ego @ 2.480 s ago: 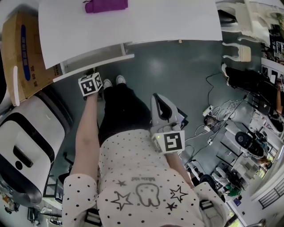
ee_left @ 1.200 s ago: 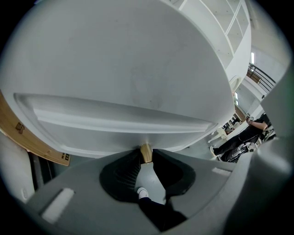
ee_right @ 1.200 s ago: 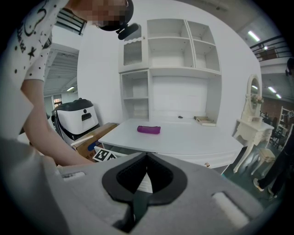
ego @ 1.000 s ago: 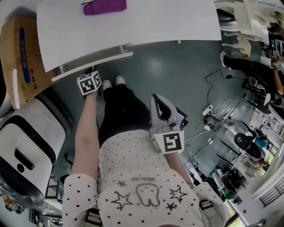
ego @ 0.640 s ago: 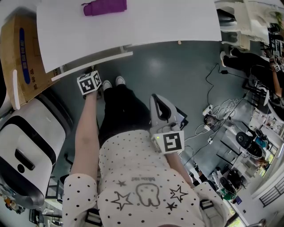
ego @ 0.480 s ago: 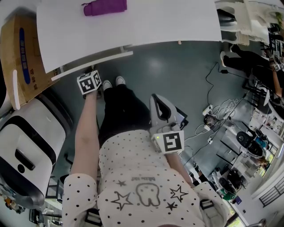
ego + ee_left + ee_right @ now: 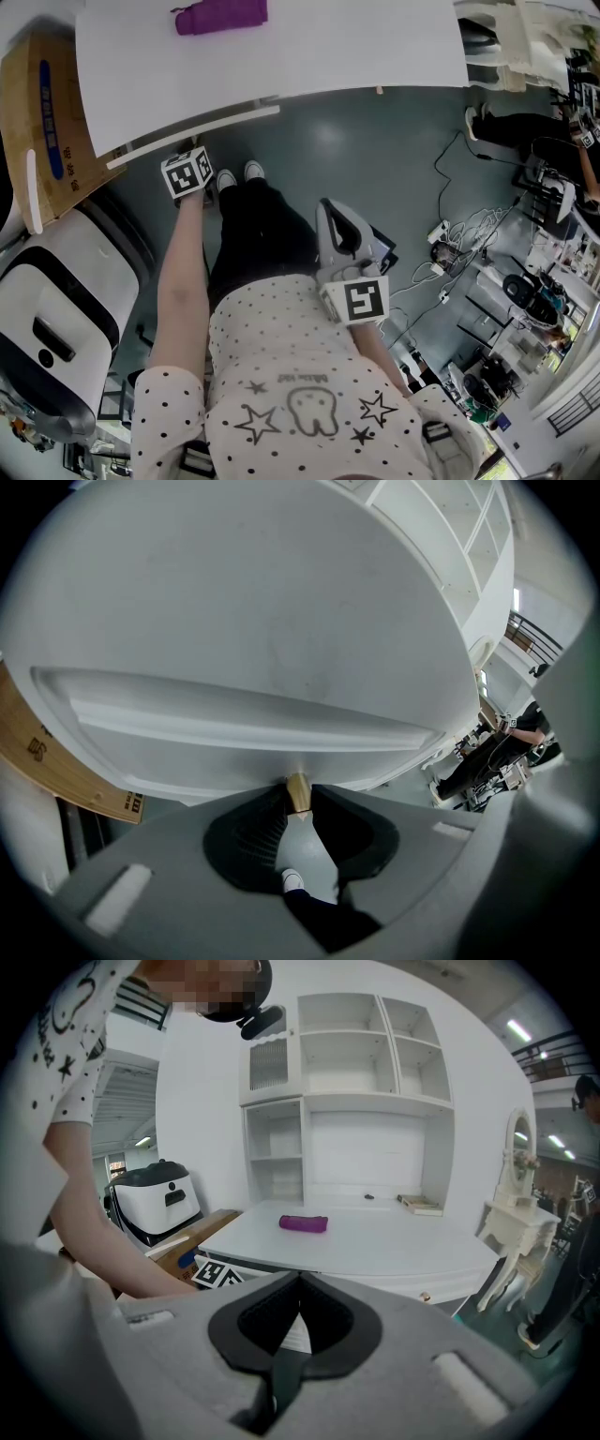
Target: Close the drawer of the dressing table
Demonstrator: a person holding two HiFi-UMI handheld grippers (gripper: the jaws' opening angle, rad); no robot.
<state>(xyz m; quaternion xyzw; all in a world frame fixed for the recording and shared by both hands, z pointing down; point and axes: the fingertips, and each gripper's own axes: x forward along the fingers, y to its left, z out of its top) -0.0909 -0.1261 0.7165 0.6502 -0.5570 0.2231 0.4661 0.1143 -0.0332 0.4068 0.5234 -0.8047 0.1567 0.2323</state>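
Now L tongs (image 7: pixel 299 806) tight on gold knob (image 7: pixel 297 787) of drawer (image 7: pixel 202 129); R tongs (image 7: pixel 299 1281) closed, empty; cardboard box (image 7: pixel 47 103) print illegible.

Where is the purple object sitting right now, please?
In the head view the purple object lies on the white tabletop, left of centre, beyond the drawer front.

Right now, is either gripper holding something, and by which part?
The left gripper is shut on the small brass knob of the drawer. The right gripper, jaws together, holds nothing.
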